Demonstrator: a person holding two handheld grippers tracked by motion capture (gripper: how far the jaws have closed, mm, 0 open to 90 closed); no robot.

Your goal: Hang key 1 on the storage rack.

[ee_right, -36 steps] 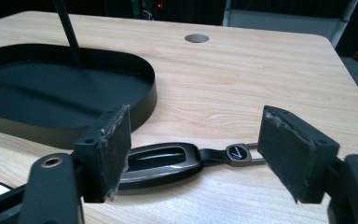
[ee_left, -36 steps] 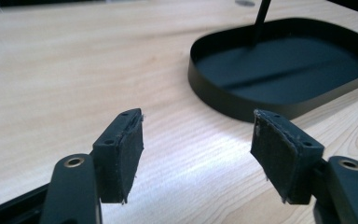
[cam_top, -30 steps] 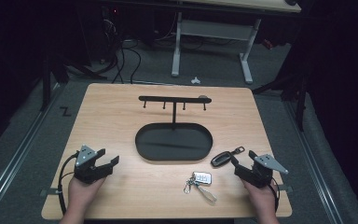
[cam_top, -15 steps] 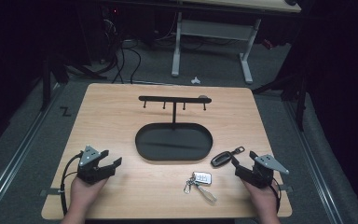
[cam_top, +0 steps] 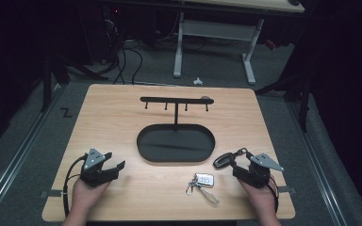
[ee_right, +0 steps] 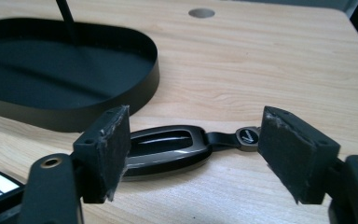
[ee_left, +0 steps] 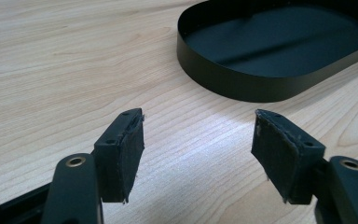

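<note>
I see my left gripper (cam_top: 115, 165) wide apart over bare wood near the bench's (cam_top: 113, 117) front left corner. My right gripper (ee_right: 193, 154) is wide apart too, near the front right corner, with the black car key (ee_right: 168, 149) lying between its jaws, beside the black tray (cam_top: 143, 141).

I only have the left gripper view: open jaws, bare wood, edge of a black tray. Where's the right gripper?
Observer: The right gripper is open at the table's front right, its jaws on either side of a black car key fob that lies flat on the wood.
Operator: Anything else loose?
Observer: A second key set with a white tag lies left of that gripper, near the front edge.
Operator: Tray just a tray?
Observer: No, a post rises from it to a bar with four hooks, all bare.
</note>
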